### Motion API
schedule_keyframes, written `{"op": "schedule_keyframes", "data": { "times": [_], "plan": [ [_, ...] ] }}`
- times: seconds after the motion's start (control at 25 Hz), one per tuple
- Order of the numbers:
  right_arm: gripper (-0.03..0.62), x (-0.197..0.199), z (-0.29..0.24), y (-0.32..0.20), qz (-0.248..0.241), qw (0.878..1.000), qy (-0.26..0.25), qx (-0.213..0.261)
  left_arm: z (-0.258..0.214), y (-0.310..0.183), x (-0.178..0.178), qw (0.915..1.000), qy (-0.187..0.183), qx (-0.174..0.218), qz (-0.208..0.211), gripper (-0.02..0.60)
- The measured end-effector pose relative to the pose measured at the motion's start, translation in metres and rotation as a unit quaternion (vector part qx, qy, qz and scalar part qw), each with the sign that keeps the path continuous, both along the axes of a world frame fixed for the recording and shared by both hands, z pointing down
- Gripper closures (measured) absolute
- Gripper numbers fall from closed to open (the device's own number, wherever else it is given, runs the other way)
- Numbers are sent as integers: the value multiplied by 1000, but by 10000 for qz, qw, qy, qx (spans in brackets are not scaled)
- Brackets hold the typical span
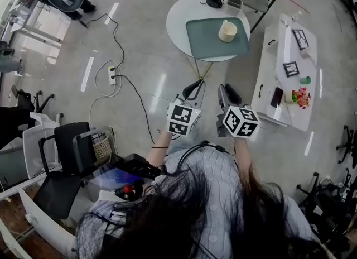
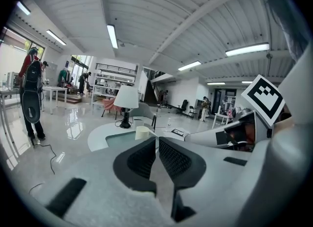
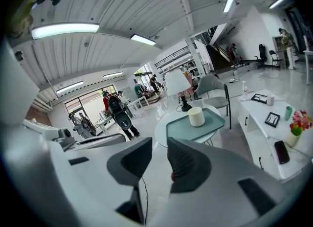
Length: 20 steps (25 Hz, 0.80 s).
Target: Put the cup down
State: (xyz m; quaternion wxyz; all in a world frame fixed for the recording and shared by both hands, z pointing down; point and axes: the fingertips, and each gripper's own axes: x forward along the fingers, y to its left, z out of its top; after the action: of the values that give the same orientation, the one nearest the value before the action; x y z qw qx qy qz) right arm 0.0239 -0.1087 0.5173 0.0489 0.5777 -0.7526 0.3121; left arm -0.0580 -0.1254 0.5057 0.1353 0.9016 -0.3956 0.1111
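Cup on the tray, both grippers over open floor.
The cup (image 1: 227, 30) stands upright inside the green tray's (image 1: 196, 39) far-right edge on the round table (image 1: 177, 20), well apart from both grippers. Left gripper (image 1: 196, 85) jaws together, empty; right gripper (image 1: 226, 91) jaws a narrow slit apart, empty.

Round table (image 1: 177, 20): white, carries a green tray (image 1: 203, 40).
Side cabinet (image 1: 275, 51): picture frames (image 1: 291, 69), phone (image 1: 276, 97), flowers (image 1: 302, 97).
Floor (image 1: 145, 6): power strip (image 1: 112, 75), cables (image 1: 117, 41).
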Motion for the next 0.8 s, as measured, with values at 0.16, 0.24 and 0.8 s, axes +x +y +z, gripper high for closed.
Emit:
{"op": "schedule_keyframes", "data": {
  "times": [0.16, 0.24, 0.8],
  "plan": [
    [484, 18, 1, 23, 8, 10000, -33, 9, -3, 24, 15, 10000, -24, 7, -11, 550],
    [485, 25, 0, 34, -16, 10000, -63, 28, -6, 35, 21, 10000, -9, 12, -76, 551],
    [499, 29, -1, 136, -452, 9986, -225, 183, -7, 142, 27, 9986, -36, -22, -522, 551]
  ]
}}
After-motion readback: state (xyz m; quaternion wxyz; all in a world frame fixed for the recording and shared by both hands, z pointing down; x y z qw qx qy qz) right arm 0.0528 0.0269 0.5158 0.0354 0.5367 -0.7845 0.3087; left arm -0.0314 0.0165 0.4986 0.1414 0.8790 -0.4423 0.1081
